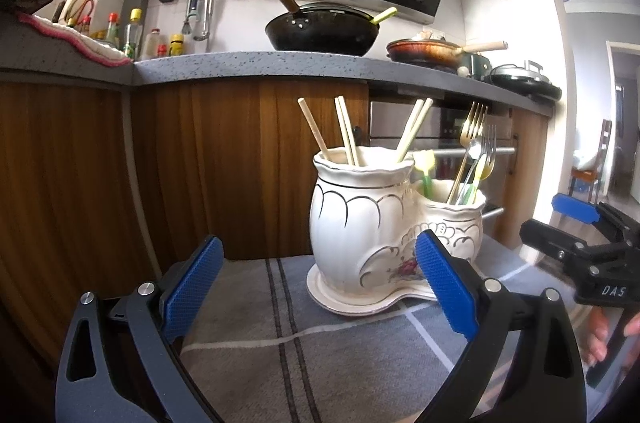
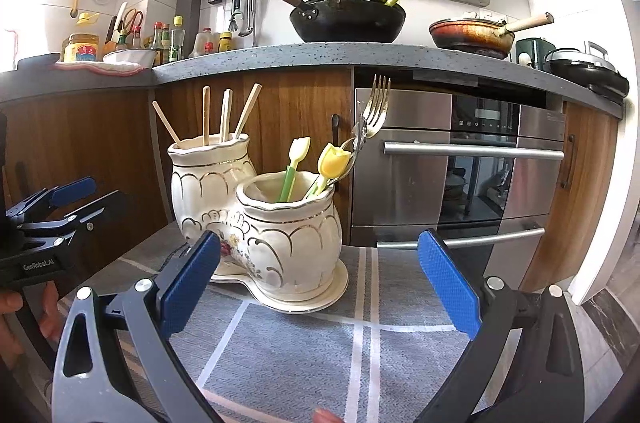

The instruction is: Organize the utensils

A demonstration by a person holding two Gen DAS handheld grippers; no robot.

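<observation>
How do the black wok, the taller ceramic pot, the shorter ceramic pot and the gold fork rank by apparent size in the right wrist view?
1. Shorter ceramic pot and taller ceramic pot: look alike; the shorter one stands nearer the camera, so unranked.
2. Black wok, farther back, so shrunk by distance.
3. Gold fork, smallest.

the double holder (image 2: 256, 219) ahead of the fingers is cream-white with gold scallop lines and a pink-purple flower spray low down; chopsticks (image 1: 346, 131) in it are pale tan; forks (image 2: 376, 103) gold and silver; tulip-shaped handles (image 2: 335, 159) yellow on green stems; cloth (image 2: 304, 355) under the fingers is grey weave with white and dark stripes; finger pads (image 1: 444, 283) bright blue with a fine dimpled texture, on black frames
</observation>
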